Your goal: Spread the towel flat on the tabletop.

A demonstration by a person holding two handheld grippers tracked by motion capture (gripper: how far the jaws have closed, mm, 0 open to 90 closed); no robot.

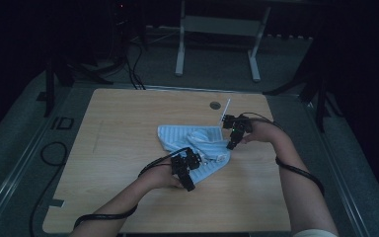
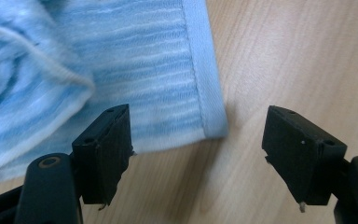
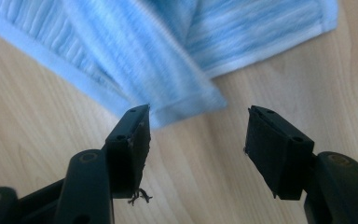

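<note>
While the wooden table (image 1: 128, 148) is lying under everything, we are seeing the blue striped towel (image 1: 197, 143) crumpled right of its middle. Our left gripper (image 2: 198, 140) is standing wide at the towel's near corner, and our right gripper (image 3: 198, 140), also wide, is gripping nothing at its right edge.

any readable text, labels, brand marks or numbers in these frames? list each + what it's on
"ID": large dark letters on the grey floor left of the table, seen in the high view; dim, so the reading is uncertain.
Blue striped towel: no tag or print on the parts in view.
Left gripper and right gripper: no markings to read on the black jaws.
Nothing else legible.
</note>
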